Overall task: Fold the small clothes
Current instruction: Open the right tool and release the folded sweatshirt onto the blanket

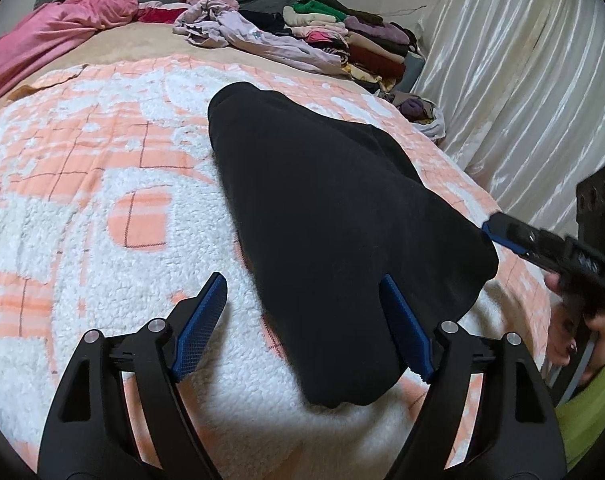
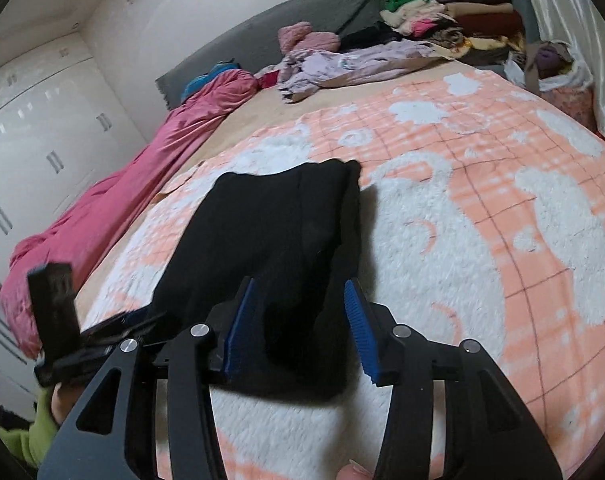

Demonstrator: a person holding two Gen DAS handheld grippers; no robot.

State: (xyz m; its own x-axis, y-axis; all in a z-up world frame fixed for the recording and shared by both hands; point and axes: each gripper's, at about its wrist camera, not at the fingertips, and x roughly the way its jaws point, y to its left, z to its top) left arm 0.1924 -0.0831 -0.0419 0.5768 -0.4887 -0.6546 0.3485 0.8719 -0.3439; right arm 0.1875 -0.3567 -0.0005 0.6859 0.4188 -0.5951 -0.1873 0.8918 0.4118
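Currently we hold the left gripper [image 1: 302, 320] spread wide at the lower centre of its view, grasping nothing; its right finger [image 1: 402, 328] overlaps the black garment [image 1: 334, 216], though we cannot tell whether they touch. The garment lies folded on the orange-and-white blanket [image 1: 82, 208] at frame centre. We hold the right gripper [image 2: 302, 332] parted too, its fingers straddling the garment's near edge. At upper right a white bag [image 2: 558, 76] contains bundled clothes, beside a stack of folded clothes [image 2: 462, 12].
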